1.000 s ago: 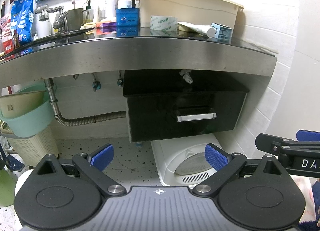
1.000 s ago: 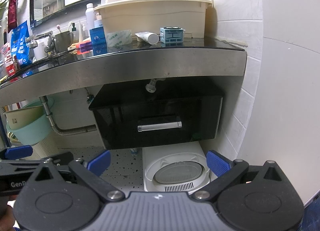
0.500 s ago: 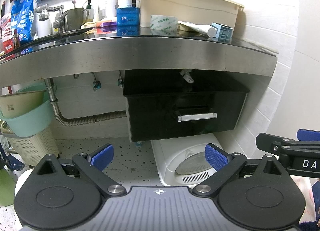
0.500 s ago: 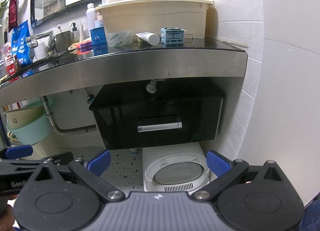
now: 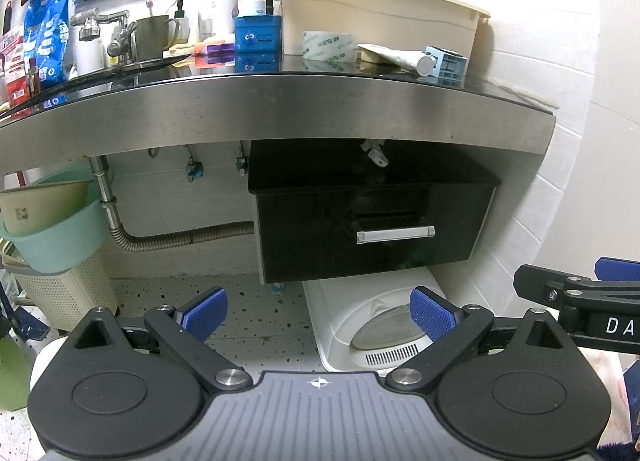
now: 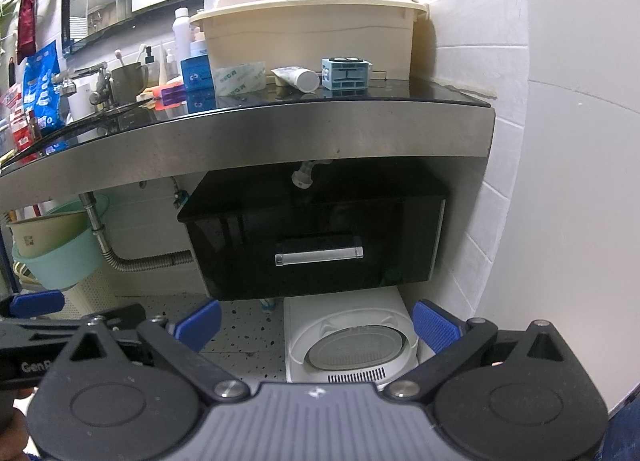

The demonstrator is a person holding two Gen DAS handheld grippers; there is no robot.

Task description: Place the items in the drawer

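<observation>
Steel-edged worktop (image 5: 280,109) carries tape roll (image 5: 329,46), tube (image 5: 400,58) and blue box (image 5: 447,66); beneath it the black drawer (image 5: 372,229) sits shut. Both the left hand-held gripper (image 5: 318,311) and right hand-held gripper (image 6: 316,323) hang spread and empty, well back. Any pull should take the silver handle (image 6: 319,254) squarely.

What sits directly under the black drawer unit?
A white appliance with a round grey lid stands on the floor under the drawer. Its rear is hidden beneath the drawer, its front by the right gripper.

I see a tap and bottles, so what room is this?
Probably a home bathroom or washroom: a tap over a dark counter, a toothpaste-like tube, and a drain hose underneath.
</observation>
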